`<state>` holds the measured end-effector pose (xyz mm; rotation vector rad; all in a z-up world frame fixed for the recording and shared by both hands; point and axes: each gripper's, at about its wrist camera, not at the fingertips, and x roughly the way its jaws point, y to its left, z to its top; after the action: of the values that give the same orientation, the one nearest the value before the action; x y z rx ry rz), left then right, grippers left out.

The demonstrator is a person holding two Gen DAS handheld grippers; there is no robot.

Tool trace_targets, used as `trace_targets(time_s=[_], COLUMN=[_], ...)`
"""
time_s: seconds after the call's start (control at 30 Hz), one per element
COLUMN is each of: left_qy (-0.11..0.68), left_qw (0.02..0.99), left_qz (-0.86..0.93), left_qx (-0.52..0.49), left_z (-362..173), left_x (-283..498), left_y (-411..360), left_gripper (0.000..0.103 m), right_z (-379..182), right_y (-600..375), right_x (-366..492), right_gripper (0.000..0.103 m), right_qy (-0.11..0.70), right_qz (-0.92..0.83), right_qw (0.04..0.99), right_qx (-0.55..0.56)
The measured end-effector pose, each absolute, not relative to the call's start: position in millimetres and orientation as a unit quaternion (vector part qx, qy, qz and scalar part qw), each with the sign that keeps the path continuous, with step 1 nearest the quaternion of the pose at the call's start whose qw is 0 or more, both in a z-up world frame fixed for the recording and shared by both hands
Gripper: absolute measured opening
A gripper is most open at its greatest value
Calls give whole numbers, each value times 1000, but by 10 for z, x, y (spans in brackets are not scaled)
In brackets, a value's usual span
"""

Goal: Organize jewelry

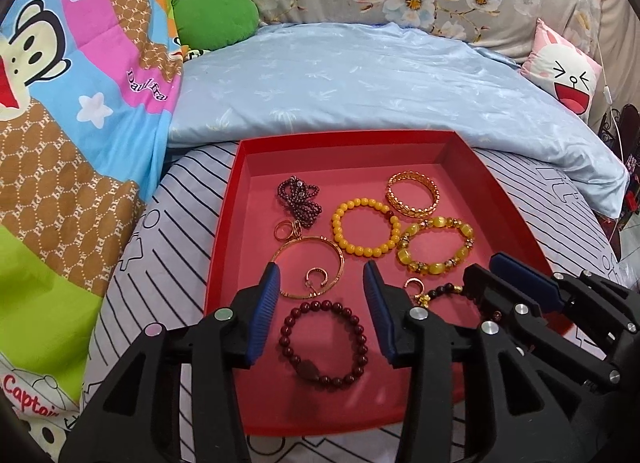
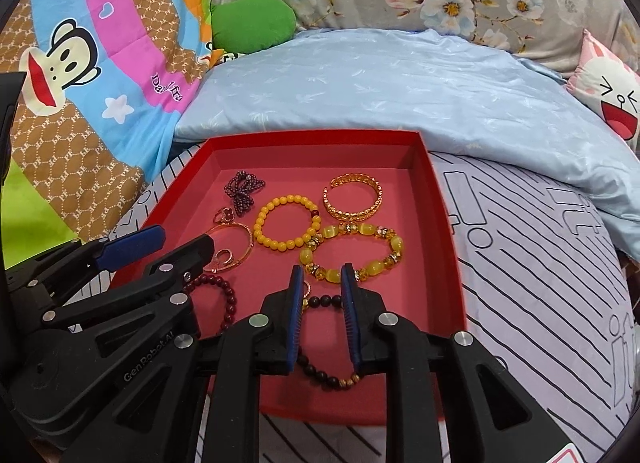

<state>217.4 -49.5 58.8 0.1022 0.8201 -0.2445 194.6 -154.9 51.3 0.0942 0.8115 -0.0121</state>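
In the shallow red cardboard tray (image 1: pixel 224 223), the left gripper (image 1: pixel 322 295) gapes wide over the dark-red round-bead bracelet (image 1: pixel 324 341) at six o'clock. The right gripper (image 2: pixel 322 295), narrower and empty, straddles the black-and-gold bead bracelet (image 2: pixel 324 373); best to lower straight and pinch one strand.

Two black plastic two-finger grippers with blue ribbed pads reach forward side by side. The left gripper (image 1: pixel 322 269) points toward 12 o'clock, jaws spread wide with nothing between them. The right gripper (image 2: pixel 322 269), at its 3 o'clock, holds its jaws narrower, parted, gripping nothing.
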Motion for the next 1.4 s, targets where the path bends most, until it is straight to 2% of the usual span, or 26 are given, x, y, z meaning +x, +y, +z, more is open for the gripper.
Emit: trace_targets(time_s=[0.1,0.27,0.4,0.6,0.63,0.7,0.8,0.9,1.07,1.13,1.23,1.3,1.4], left_qy=[393,391,388,390,391,390,391,392,394,395,396,397,397], left_qw=[911,912,914,914,914,915,915,915,914,915,915,915,915], left_qz=[-116,-111,-100,-98,-94,-87,-86,-83,-80,-75,-67,-63,-64], left_qx=[53,57,59,59,60,59,53,51,49,45,33,30,28], left_z=[631,682,705,719,717,716,718,715,705,700,690,685,685], left_x=[2066,1903,1796,1697,1680,1662,1633,1617,1588,1584,1590,1598,1596], left_y=[-484,-467,-438,-399,-393,-365,-314,-284,-255,-234,-173,-141,-120], left_gripper=[41,43,54,58,61,66,67,70,71,76,80,81,85], right_z=[567,609,627,653,654,656,654,656,677,685,695,689,683], right_y=[-1543,-1532,-1533,-1499,-1500,-1514,-1558,-1590,-1551,-1553,-1588,-1620,-1644], right_x=[1823,1661,1567,1455,1438,1401,1361,1329,1301,1298,1279,1278,1260], right_gripper=[25,26,26,28,29,33,45,53,56,58,68,83,84], right_qy=[391,390,391,393,394,394,393,391,389,388,385,388,387], right_qz=[-18,-21,-23,-29,-31,-33,-32,-34,-40,-44,-44,-43,-43], right_qw=[919,919,919,918,918,918,917,918,919,920,920,919,919], right_qx=[43,43,47,39,38,41,55,63,45,42,48,55,62])
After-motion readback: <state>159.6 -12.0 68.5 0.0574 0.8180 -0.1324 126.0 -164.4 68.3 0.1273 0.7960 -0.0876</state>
